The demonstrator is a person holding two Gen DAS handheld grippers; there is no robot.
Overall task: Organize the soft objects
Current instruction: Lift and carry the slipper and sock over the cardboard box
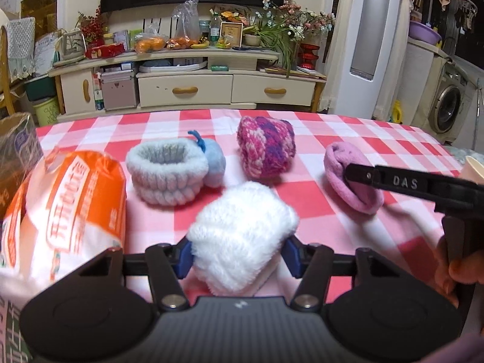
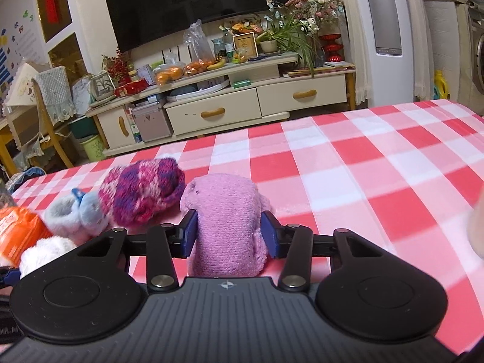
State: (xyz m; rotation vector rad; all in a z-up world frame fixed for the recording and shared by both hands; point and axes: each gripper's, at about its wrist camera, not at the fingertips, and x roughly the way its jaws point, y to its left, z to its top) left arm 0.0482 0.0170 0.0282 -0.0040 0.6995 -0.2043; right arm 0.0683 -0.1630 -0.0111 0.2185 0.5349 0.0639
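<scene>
Left gripper (image 1: pixel 239 252) clamps the white fluffy roll (image 1: pixel 242 236), right gripper (image 2: pixel 230 231) the pink roll (image 2: pixel 227 224); plush compresses, so either could slip free on lifting beside the orange bag (image 1: pixel 63 208).

White letters "DAS" stand on the black finger of the right gripper (image 1: pixel 360 178) in the left wrist view. The orange bag (image 1: pixel 69 208) bears large white Chinese characters, too blurred to read.
</scene>
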